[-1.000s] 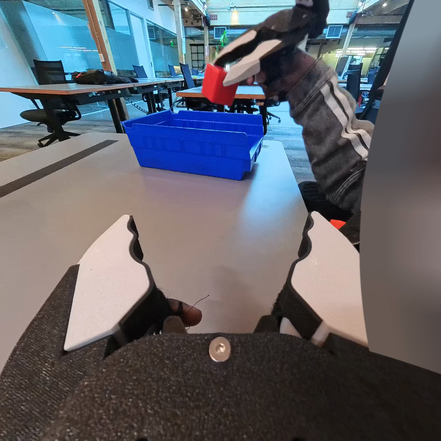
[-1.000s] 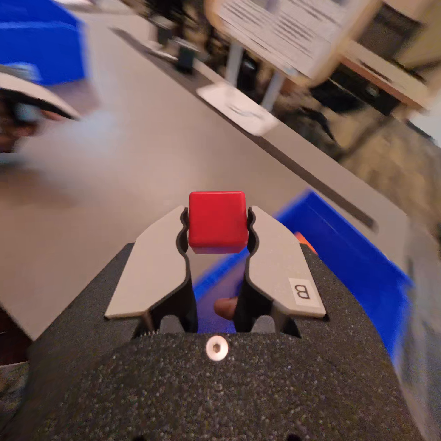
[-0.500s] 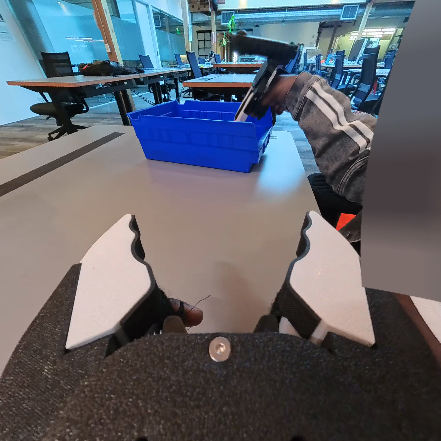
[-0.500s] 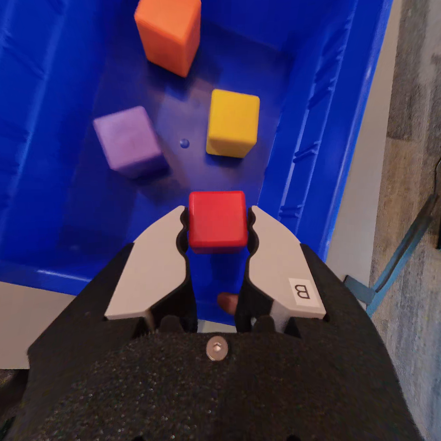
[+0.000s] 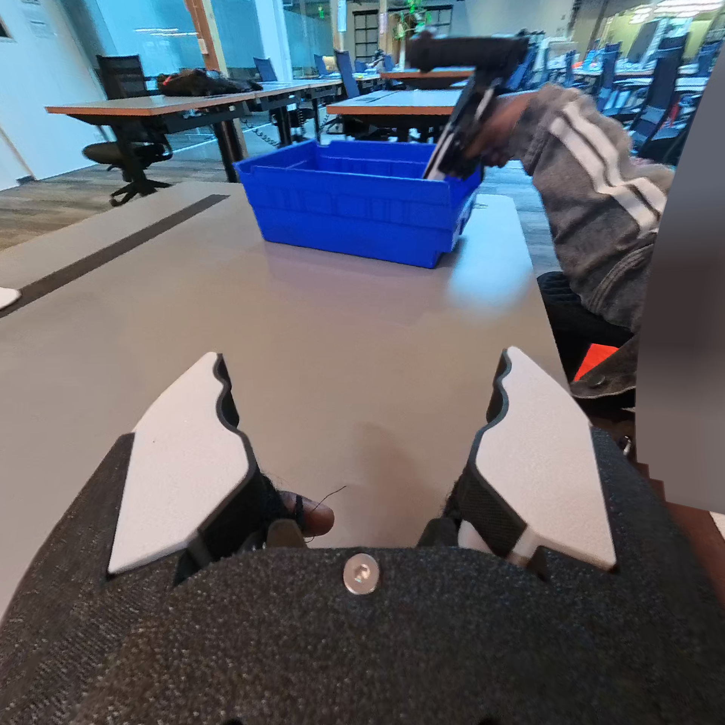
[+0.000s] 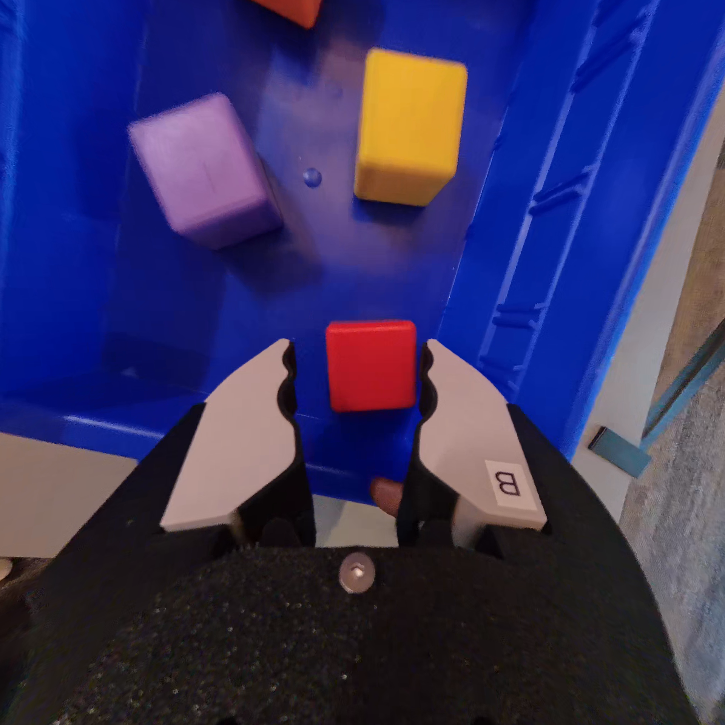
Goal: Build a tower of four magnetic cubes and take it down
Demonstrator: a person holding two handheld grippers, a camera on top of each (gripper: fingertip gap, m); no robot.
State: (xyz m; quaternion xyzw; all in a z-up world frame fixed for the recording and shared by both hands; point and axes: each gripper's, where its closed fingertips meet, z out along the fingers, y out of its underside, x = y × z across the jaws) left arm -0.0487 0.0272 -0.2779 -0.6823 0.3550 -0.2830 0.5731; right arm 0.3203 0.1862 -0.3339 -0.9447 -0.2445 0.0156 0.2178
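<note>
Right tool (image 6: 356, 374) stands spread, its pads clear of the glossy red cube (image 6: 370, 365) inside the ribbed blue plastic bin (image 6: 549, 196), near the purple cube (image 6: 200, 168) and yellow cube (image 6: 408, 125). Left tool (image 5: 363, 392) gapes wide over the smooth grey desk (image 5: 314, 333).

Grey table (image 5: 321, 345); blue bin (image 5: 353, 219) sits on far right part

Red cube (image 6: 371, 365), purple (image 6: 200, 168), yellow (image 6: 408, 125) and orange (image 6: 290, 10) cubes lie apart in the blue bin (image 6: 549, 196), red nearest its near wall.

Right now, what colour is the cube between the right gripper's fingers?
Red, clearest in the right wrist view.
</note>
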